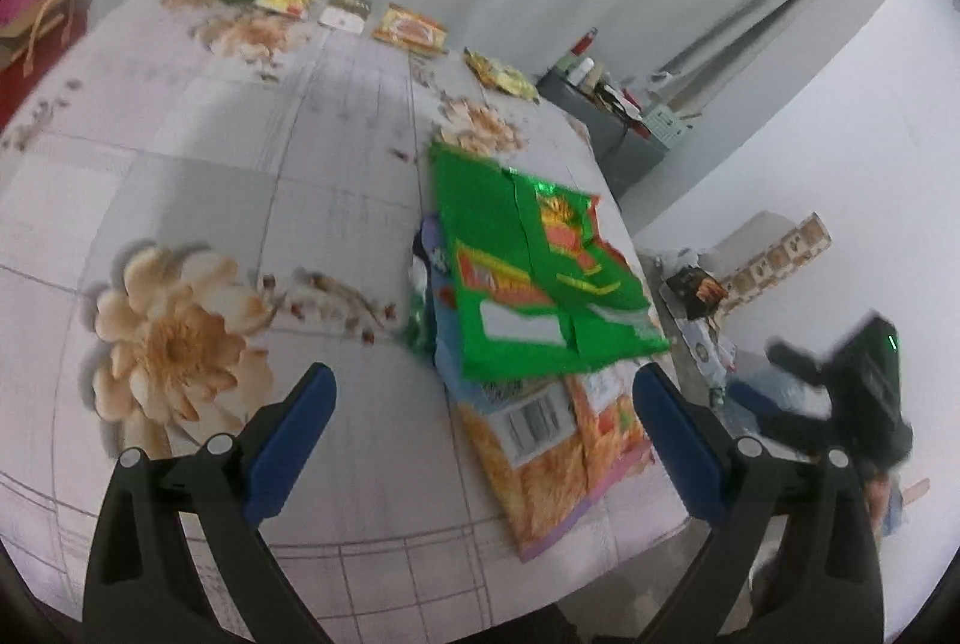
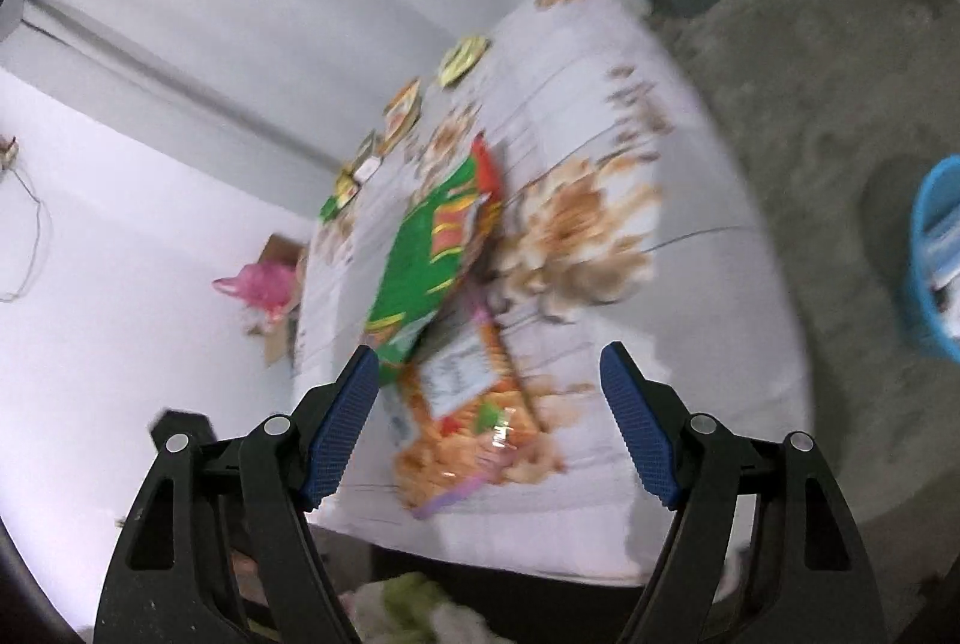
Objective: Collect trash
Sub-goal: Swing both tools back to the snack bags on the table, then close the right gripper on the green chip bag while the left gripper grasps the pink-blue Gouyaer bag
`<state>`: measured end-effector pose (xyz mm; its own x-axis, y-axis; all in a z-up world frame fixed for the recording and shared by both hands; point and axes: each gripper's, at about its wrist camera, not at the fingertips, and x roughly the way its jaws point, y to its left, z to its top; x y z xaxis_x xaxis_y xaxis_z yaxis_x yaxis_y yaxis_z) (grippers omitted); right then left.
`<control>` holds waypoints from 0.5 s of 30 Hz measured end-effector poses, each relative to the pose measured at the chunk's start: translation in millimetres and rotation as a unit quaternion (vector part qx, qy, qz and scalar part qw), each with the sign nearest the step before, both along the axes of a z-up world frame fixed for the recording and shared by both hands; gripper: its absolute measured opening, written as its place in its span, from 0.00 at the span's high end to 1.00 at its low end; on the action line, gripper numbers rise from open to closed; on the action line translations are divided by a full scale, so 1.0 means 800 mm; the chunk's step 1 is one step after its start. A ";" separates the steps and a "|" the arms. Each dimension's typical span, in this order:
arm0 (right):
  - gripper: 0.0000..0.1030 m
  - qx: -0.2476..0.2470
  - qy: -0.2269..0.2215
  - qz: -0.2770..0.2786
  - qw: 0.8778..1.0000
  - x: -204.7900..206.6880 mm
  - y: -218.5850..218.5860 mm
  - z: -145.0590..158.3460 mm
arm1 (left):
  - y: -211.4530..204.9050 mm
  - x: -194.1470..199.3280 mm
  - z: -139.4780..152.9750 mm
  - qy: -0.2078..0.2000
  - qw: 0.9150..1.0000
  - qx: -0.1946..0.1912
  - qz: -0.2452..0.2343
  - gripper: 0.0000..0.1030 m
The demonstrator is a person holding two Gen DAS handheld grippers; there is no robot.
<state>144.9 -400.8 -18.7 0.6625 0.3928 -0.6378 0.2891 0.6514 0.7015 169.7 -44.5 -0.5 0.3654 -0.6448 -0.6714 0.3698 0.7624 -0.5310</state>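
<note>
Hovering with jaws spread and nothing between them, the left hand-held gripper (image 1: 480, 440) and right hand-held gripper (image 2: 489, 422) face the wrapper pile (image 1: 540, 320) at the worktop (image 1: 240, 200) edge. Bare cloth lies leftward. Motion blur hides the print.

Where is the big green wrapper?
In the left wrist view the green wrapper lies near the table's right edge, on top of the orange snack bag.

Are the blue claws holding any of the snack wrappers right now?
No. The left gripper and right gripper are both open and empty; the green wrapper lies on the table.
</note>
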 end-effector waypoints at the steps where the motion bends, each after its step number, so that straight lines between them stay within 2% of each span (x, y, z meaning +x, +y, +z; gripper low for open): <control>1: 0.29 0.007 0.005 0.003 1.000 0.010 0.002 -0.003 | 0.000 -0.003 -0.004 -0.001 1.000 -0.003 -0.007 0.06; 4: 0.29 0.032 0.021 0.012 0.999 0.045 0.005 -0.015 | -0.002 -0.010 -0.012 0.005 1.000 -0.014 -0.024 0.08; 11: 0.38 0.057 0.065 0.036 0.996 0.105 0.021 -0.049 | -0.023 -0.009 -0.048 0.065 0.997 -0.020 -0.046 0.29; 13: 0.43 0.061 0.077 0.047 0.994 0.115 0.029 -0.060 | -0.026 -0.010 -0.049 0.063 0.997 -0.021 -0.050 0.32; 15: 0.57 0.064 0.088 0.062 0.992 0.120 0.039 -0.067 | -0.028 -0.010 -0.053 0.073 0.995 -0.031 -0.054 0.39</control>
